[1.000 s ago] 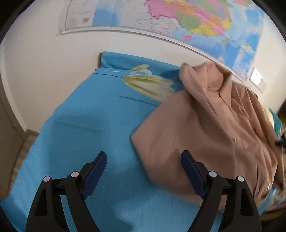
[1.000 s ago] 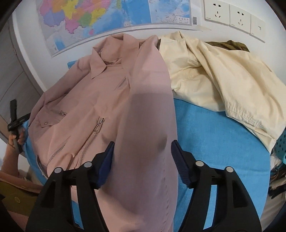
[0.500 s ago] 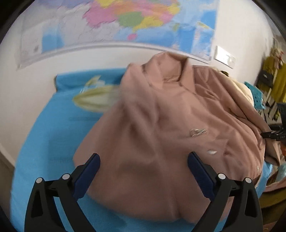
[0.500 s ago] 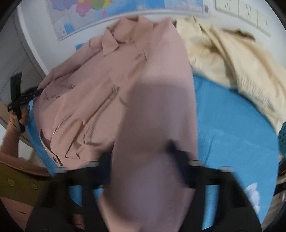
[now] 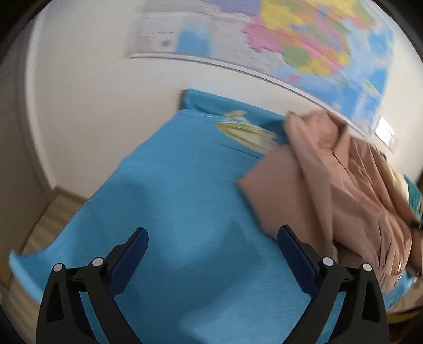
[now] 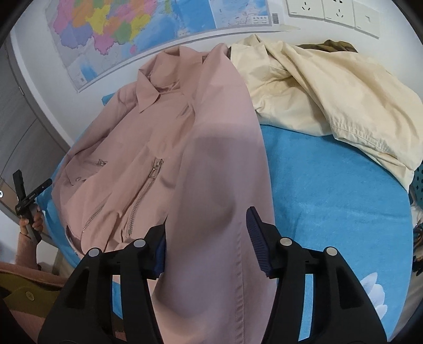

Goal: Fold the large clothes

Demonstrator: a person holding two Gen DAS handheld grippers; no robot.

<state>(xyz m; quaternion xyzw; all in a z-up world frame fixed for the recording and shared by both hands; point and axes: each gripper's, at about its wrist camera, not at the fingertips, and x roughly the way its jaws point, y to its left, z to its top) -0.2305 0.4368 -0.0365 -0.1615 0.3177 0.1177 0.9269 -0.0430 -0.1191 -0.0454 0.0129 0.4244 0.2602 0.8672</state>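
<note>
A pink zip jacket lies front up on the blue sheet, collar toward the wall. Its right sleeve runs down between the fingers of my right gripper, which is open with the jaws wide on either side of the sleeve. In the left wrist view the jacket lies at the right, its folded left edge near my right finger. My left gripper is open and empty above bare blue sheet. That view is blurred.
A cream jacket lies crumpled at the back right by the wall, touching the pink jacket's shoulder. A wall map and sockets are behind. The person's hand with the other gripper shows at the left bed edge.
The left wrist view swung from over the jacket back left to the bare sheet. The right gripper pulled back slightly along the sleeve; both stay open.
</note>
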